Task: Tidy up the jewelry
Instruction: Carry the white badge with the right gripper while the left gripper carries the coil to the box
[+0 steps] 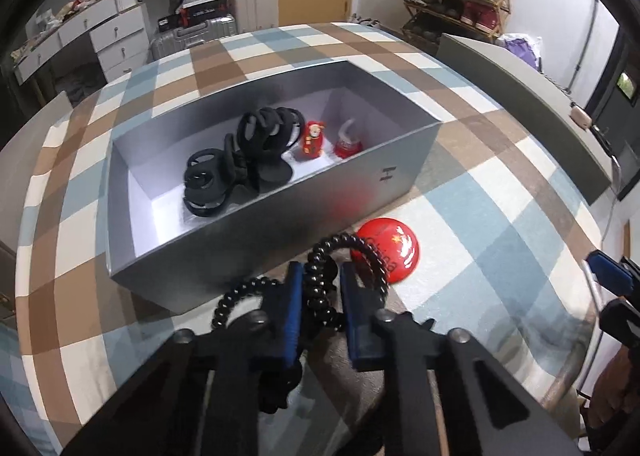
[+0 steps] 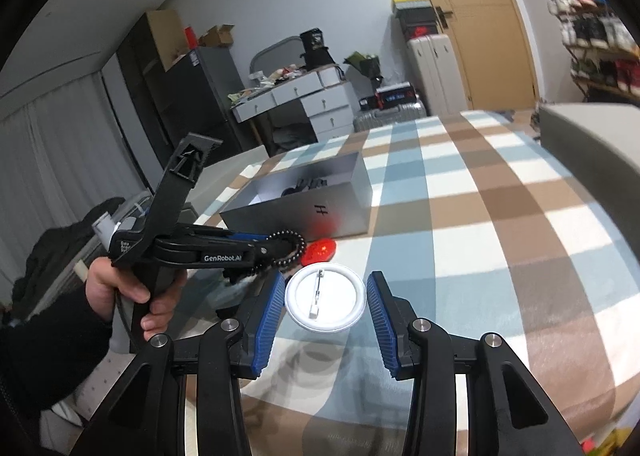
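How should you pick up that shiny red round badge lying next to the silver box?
Grip the red badge by its rim, one jaw on each opposite edge, coming down from above. It lies flat on the checked tablecloth, domed face up, so the smooth top gives no hold. Come from the side away from the silver box, whose wall stands close behind it.

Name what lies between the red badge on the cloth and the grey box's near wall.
Nothing: in the left wrist view only bare checked cloth separates the red badge from the grey box.
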A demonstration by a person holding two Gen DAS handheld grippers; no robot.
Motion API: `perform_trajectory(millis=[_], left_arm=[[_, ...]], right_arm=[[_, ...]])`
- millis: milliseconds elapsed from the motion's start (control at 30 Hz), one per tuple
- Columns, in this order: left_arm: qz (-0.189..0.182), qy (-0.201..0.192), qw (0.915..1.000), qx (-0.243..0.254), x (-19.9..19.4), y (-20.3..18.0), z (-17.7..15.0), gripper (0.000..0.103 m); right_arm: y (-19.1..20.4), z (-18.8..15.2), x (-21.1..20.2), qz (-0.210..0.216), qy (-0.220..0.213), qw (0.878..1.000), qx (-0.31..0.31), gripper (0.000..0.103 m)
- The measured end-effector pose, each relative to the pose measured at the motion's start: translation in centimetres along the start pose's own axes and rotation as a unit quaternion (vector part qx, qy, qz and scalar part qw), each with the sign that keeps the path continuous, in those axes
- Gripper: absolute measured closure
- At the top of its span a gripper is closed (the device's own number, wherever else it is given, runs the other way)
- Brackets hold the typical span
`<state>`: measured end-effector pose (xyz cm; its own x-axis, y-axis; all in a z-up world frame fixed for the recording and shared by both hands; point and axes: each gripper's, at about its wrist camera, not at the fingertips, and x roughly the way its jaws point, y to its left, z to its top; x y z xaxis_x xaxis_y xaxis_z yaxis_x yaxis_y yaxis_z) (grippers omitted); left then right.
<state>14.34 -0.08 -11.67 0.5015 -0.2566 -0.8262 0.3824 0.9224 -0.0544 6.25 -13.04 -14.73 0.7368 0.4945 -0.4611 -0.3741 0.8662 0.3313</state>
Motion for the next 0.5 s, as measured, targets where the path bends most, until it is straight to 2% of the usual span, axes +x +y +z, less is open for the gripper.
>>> perform_trajectory(millis=[167,500], left_arm=[[0.030,-0.016,0.9990,0.029,-0.5,-1.1,0.0,0.097],[0.032,-0.049,0.9978,0.029,-3.1,-1.4,-0.1,0.098]], right_arm=[[0.4,0.0,-0.5,-0.003,-0.007,1.000,-0.010,0.061],[1.3,0.1,-1.0,-0.001,-0.012,1.000,-0.019,0.061]])
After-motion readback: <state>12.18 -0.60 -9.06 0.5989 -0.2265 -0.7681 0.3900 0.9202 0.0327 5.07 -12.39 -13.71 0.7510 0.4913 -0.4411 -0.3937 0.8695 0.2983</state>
